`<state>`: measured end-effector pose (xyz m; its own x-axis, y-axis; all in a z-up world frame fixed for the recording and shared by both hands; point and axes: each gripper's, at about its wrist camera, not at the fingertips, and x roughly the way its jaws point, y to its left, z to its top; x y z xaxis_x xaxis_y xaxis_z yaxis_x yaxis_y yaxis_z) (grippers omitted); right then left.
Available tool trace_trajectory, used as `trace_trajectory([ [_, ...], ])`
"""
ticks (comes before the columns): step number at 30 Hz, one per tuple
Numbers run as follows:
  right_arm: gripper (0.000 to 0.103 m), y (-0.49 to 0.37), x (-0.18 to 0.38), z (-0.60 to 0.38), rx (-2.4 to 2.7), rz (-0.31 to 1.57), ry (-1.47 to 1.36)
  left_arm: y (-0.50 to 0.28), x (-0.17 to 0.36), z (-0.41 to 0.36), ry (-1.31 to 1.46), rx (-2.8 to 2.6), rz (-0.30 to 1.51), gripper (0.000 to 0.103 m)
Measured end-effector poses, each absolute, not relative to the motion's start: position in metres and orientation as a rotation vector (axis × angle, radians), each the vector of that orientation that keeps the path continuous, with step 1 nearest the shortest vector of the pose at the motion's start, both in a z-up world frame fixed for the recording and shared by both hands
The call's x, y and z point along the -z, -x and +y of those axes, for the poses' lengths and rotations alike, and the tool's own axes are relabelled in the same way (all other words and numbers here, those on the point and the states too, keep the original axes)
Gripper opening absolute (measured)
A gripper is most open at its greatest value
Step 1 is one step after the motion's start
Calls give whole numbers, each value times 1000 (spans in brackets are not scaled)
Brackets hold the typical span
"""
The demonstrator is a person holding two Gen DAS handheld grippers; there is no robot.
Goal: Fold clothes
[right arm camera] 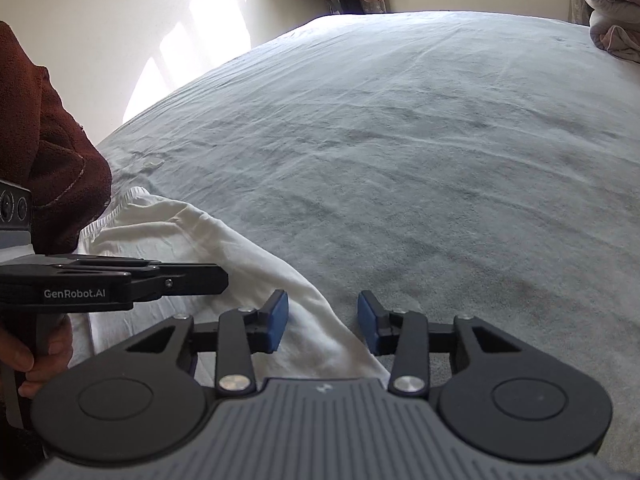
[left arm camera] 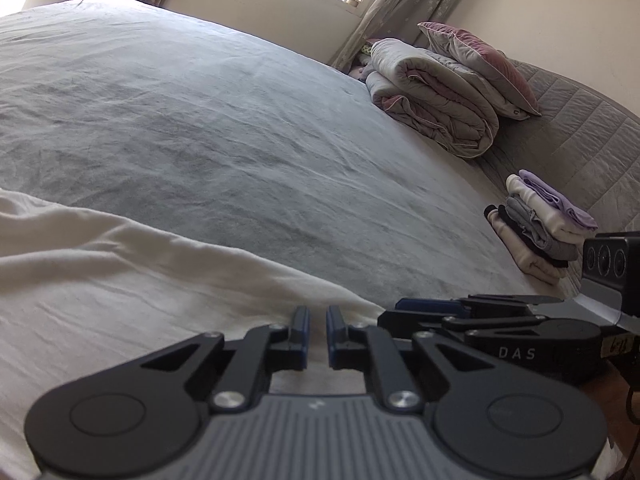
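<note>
A white garment [left arm camera: 120, 280] lies spread on the grey bed sheet [left arm camera: 240, 120] at the near edge. My left gripper [left arm camera: 318, 330] rests on its edge, its blue pads almost together and pinching a fold of the cloth. In the right wrist view this gripper [right arm camera: 222, 278] shows side-on over the white garment [right arm camera: 180, 232]. My right gripper [right arm camera: 323, 320] is open, and a corner of the garment lies between its pads without being pressed. It sits just right of the left gripper and appears side-on [left arm camera: 404, 308] in the left wrist view.
A stack of folded clothes [left arm camera: 540, 232] sits near the quilted headboard [left arm camera: 580, 128]. A rolled duvet [left arm camera: 432, 96] and a pillow [left arm camera: 480, 60] lie further back. A dark red sleeve [right arm camera: 40, 120] and a hand [right arm camera: 36, 356] are at the left. Grey sheet [right arm camera: 400, 140] stretches ahead.
</note>
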<state>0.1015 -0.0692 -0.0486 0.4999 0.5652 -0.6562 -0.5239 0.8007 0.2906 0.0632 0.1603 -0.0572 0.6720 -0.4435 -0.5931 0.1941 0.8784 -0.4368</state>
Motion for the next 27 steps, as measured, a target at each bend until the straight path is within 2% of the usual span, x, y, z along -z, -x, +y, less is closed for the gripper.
trace_trajectory([
  [2,9,-103,50,-65,-664,817,-47,-63,60,163,359,358,771,9],
  [4,5,-100,47,-64,-673,813,-57,-64,62,166,373,347,787,9],
  [10,4,-82,31,-61,-723,775,-66,-66,62,172,453,335,811,12],
  [12,4,-75,28,-58,-745,772,-53,-66,62,178,521,344,810,24],
  [14,4,-68,29,-53,-759,779,-31,-66,60,183,594,351,795,33],
  [17,4,-61,37,-46,-773,805,-7,-66,59,186,672,365,782,35],
  [20,4,-57,47,-39,-781,834,5,-68,60,180,632,328,806,34],
  [22,4,-55,50,-37,-782,842,2,-68,62,176,581,284,831,25],
  [23,7,-56,50,-37,-781,846,-5,-68,63,176,560,267,839,15],
  [24,10,-58,48,-38,-781,852,-23,-68,64,177,542,252,845,11],
  [25,15,-61,47,-40,-776,859,-51,-67,64,178,537,248,847,10],
  [27,16,-68,46,-45,-763,886,-110,-66,65,183,538,248,850,9],
])
